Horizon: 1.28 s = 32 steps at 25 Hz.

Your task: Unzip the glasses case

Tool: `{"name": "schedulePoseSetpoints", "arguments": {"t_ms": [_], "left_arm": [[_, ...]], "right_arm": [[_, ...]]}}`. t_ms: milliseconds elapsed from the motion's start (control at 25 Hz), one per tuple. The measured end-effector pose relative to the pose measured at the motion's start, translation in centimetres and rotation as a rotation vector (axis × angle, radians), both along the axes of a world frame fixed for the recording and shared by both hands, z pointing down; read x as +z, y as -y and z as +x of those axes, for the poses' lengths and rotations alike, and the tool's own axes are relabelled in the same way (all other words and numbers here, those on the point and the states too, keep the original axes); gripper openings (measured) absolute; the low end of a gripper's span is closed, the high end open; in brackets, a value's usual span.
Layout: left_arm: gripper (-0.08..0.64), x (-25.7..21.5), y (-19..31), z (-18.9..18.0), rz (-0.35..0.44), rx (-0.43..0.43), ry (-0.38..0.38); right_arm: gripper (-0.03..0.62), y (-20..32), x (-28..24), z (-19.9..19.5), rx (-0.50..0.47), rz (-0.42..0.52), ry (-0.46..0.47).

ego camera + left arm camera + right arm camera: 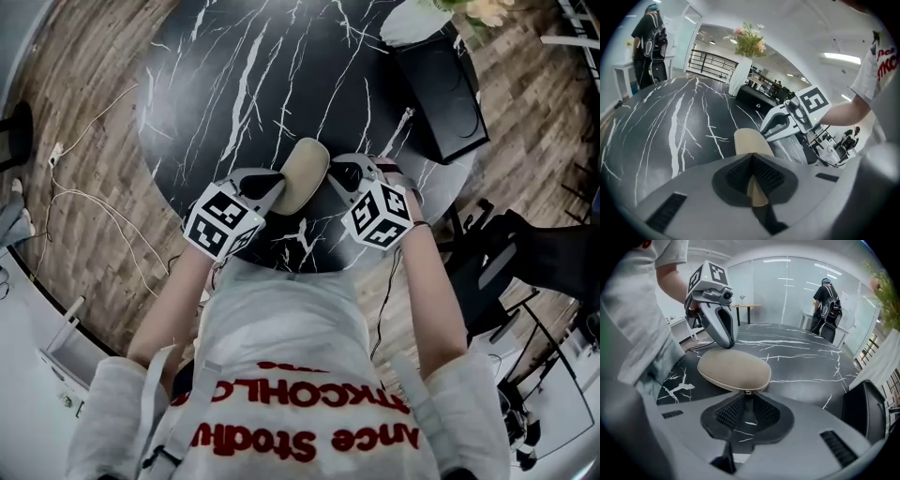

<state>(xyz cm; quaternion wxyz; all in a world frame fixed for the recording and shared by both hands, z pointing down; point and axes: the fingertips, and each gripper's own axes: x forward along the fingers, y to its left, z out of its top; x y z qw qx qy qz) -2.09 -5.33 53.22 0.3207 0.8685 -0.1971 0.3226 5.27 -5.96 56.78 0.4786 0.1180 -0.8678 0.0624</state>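
A beige oval glasses case (302, 173) lies near the front edge of the black marble table (234, 84). My left gripper (275, 186) is shut on the case's left end; in the left gripper view the beige edge (757, 192) sits pinched between the pads. My right gripper (336, 178) is at the case's right side. In the right gripper view the case (733, 367) lies just ahead, its small metal zipper pull (748, 392) right at my right gripper's (748, 397) tips. A narrow gap between those jaws shows the table; nothing is pinched.
A black box (448, 94) and a white vase (417, 21) with flowers (750, 40) stand at the table's far right. A dark chair (525, 253) is right of the table. Cables (94, 202) lie on the wooden floor. A person (827, 310) stands beyond the table.
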Motion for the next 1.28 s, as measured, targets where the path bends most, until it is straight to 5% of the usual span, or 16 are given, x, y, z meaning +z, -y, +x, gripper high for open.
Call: {"name": "schedulePoseSetpoints", "arguments": {"t_ms": [560, 880, 1040, 1200, 1280], "left_arm": [[0.002, 0.2, 0.1, -0.1, 0.029, -0.07, -0.036], [0.002, 0.0, 0.1, -0.2, 0.034, -0.093, -0.047], [0.002, 0.0, 0.3, -0.4, -0.006, -0.14, -0.08], [0.002, 1.2, 1.2, -3.0, 0.056, -0.176, 0.057], [0.002, 2.2, 0.2, -3.2, 0.019, -0.129, 0.089]], "right_arm": [[0.034, -4.2, -0.3, -2.1, -0.087, -0.013, -0.007], [0.023, -10.4, 0.4, -7.2, 0.029, -0.11, 0.097], [0.023, -10.4, 0.7, -7.0, 0.21, -0.146, 0.141], [0.025, -7.8, -0.3, -4.0, 0.375, -0.119, 0.147], [0.025, -6.5, -0.9, -3.1, 0.404, -0.089, 0.14]]}}
